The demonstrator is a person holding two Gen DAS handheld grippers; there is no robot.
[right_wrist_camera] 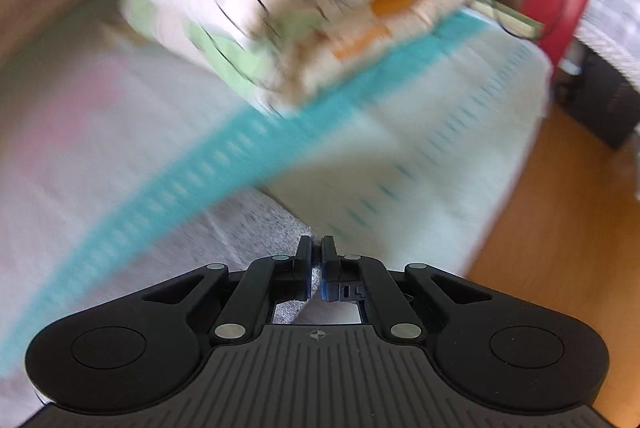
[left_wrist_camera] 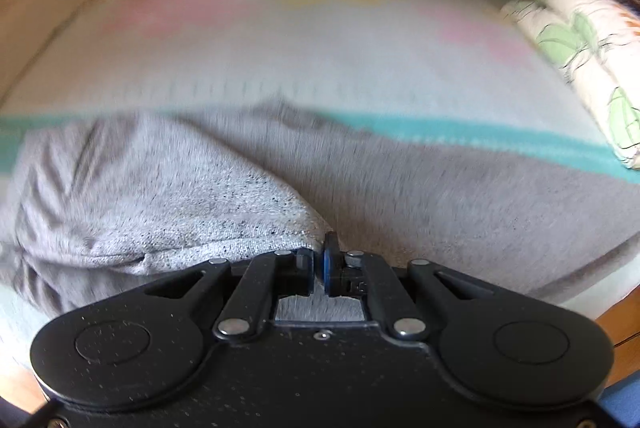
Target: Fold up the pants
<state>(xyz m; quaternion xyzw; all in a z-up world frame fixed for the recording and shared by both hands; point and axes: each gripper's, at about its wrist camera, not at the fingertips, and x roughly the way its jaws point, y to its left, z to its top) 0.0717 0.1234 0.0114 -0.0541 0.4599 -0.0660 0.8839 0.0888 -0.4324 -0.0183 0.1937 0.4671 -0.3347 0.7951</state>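
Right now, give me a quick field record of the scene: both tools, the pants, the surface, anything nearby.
left tool: shut on a bunched edge of the grey pants
right tool: shut on a grey pants edge
pants: partly doubled over, spread across the near side of the bed blanket
surface: pale blanket with a teal stripe and pink patches
nearby: folded floral quilt on the blanket, beyond the pants
image quality: motion blur in both views

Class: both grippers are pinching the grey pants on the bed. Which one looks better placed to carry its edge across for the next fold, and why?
Probably the left gripper: it already holds a raised flap of the pants above flat grey cloth. The right gripper pinches only a corner near the bed's edge.
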